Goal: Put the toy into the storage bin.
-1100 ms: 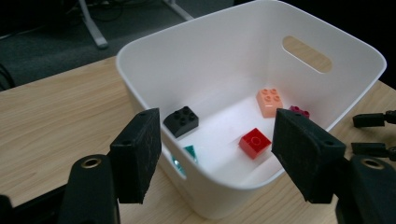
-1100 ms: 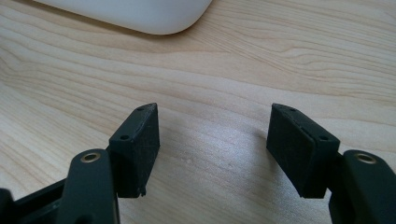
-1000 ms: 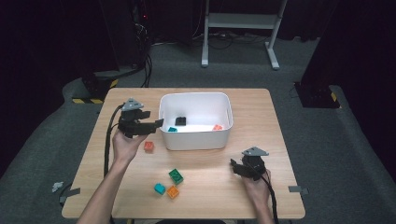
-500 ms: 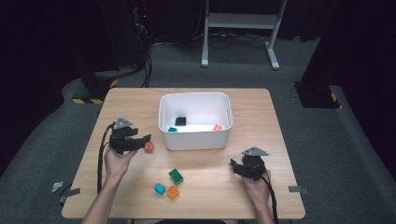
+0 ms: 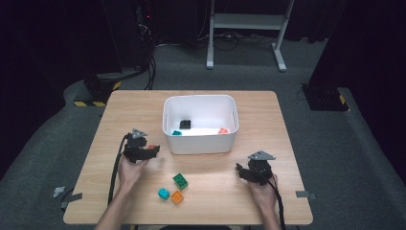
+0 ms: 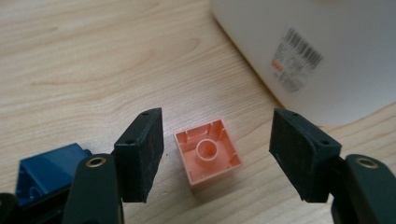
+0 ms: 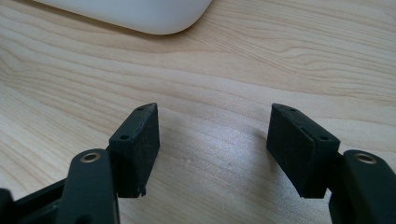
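A salmon-orange brick [image 6: 208,156] lies stud-side down on the wooden table [image 5: 119,110], just left of the white bin [image 5: 200,143]. My left gripper [image 6: 217,140] is low over it with one jaw on each side and a gap to both pads, so it is open. In the high view that gripper [image 5: 146,152] sits at the bin's left front corner with the brick [image 5: 152,147] at its tips. A blue brick [image 6: 46,170] lies by its left jaw. My right gripper [image 5: 242,172] rests open at the front right, with bare wood between its jaws [image 7: 215,140].
The bin [image 6: 299,46] holds a black brick [image 5: 185,124], a teal one [image 5: 176,132] and an orange one [image 5: 222,131]. A green brick [image 5: 180,180], a teal brick [image 5: 163,193] and an orange brick [image 5: 177,197] lie near the front middle of the table.
My left gripper has come down from beside the bin's rim to table level, straddling the salmon-orange brick. The right gripper has stayed where it was.
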The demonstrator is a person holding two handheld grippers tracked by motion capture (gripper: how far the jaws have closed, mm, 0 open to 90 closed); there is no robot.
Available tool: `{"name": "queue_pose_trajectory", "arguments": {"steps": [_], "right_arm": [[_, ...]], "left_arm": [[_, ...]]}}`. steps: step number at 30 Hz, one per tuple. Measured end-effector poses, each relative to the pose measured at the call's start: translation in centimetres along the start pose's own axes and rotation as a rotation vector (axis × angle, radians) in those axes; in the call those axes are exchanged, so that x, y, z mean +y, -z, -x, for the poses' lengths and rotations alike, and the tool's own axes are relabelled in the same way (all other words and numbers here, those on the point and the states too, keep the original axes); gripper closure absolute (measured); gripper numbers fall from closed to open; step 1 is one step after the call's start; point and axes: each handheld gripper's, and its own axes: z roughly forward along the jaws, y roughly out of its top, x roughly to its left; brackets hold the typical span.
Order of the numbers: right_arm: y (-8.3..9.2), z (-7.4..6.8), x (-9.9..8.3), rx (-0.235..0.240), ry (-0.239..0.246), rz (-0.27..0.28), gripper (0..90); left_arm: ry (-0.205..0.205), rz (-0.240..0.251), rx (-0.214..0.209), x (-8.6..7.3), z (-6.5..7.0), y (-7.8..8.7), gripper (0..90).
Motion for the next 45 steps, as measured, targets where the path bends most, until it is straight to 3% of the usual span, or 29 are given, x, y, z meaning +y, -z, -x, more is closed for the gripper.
{"name": "queue_pose_trajectory", "arguments": {"steps": [9,20,34,39,45], "right_arm": [[0.0,0.0,0.0,-0.001,0.001,0.000,34.3],[0.0,0.0,0.0,-0.001,0.001,0.000,34.3],[0.0,0.0,0.0,-0.001,0.001,0.000,34.3],[0.0,0.0,0.0,-0.002,0.001,0.000,34.3],[0.0,0.0,0.0,-0.001,0.001,0.000,34.2]], "left_arm": [[0.030,-0.018,0.026,-0.3,-0.1,-1.5,42.5],[0.044,-0.009,0.022,-0.6,-0.2,-1.9,57.1],[0.038,0.010,0.018,-0.8,-0.4,-1.1,58.6],[0.004,0.005,0.005,-0.5,-0.1,-0.4,58.7],[0.002,0.018,-0.022,-0.1,0.0,0.5,58.8]]}}
